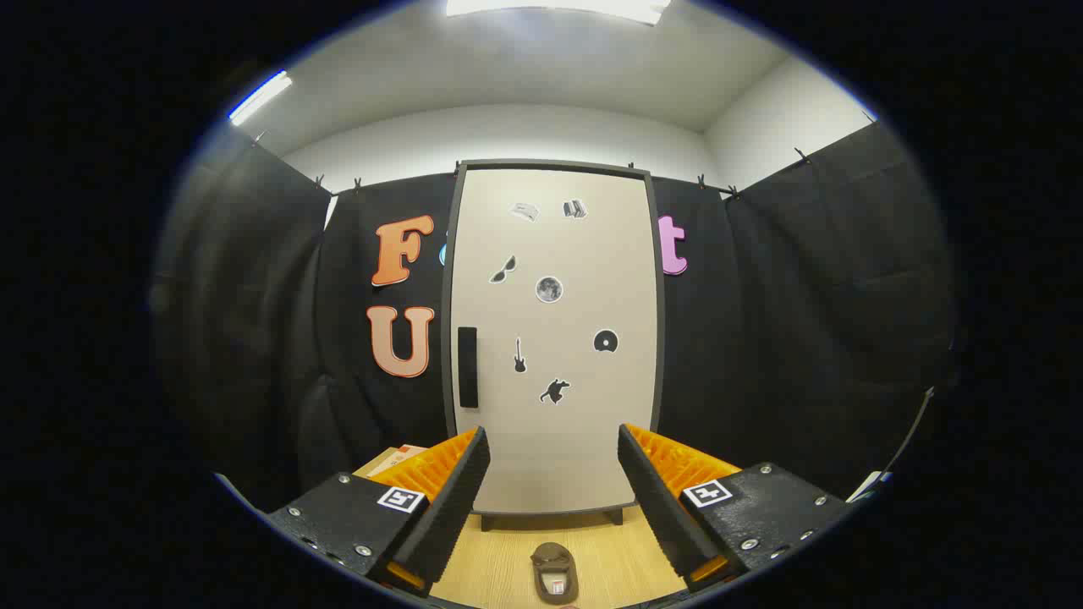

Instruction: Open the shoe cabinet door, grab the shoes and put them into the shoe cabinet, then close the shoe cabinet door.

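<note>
Two fingers of the gripper [554,461] are standing wide apart, gripping nothing. One brown shoe [554,573] is lying on the wooden floor [499,562] between them. Beyond them the shoe cabinet [554,338] is standing with its door [584,254] closed, its dark handle [467,367] on the left side.

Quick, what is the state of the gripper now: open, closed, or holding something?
Gripper: open, holding nothing; the closed shoe cabinet door stands beyond its fingers, and a shoe lies on the floor between them.
</note>
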`<state>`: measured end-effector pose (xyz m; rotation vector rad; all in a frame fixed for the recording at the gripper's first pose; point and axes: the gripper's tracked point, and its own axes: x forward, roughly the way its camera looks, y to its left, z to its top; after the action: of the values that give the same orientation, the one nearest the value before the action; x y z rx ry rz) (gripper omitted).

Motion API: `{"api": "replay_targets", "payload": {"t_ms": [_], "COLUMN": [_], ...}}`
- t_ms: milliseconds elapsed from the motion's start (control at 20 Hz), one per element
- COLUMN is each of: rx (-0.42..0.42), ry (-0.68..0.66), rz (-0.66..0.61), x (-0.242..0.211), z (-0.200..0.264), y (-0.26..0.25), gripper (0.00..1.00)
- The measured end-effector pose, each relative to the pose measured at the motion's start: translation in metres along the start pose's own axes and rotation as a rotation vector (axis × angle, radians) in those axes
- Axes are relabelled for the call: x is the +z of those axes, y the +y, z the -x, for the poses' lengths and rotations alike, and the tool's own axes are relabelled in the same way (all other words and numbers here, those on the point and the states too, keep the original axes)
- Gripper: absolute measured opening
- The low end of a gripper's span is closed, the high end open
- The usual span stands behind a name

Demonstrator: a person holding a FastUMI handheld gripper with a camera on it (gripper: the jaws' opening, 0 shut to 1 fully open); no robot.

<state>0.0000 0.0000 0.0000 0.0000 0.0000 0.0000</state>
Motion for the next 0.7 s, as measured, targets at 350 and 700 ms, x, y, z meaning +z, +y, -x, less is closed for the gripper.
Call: {"api": "replay_targets", "payload": {"t_ms": [350, 700], "rx": [-0.017, -0.010], "ry": [0.003, 0.011], "rz": [-0.007, -0.002], "x": [-0.0024, -0.0055], "z": [0.0009, -0.0012], "y": [-0.0071, -0.0023], "gripper": [0.95, 0.95]}}
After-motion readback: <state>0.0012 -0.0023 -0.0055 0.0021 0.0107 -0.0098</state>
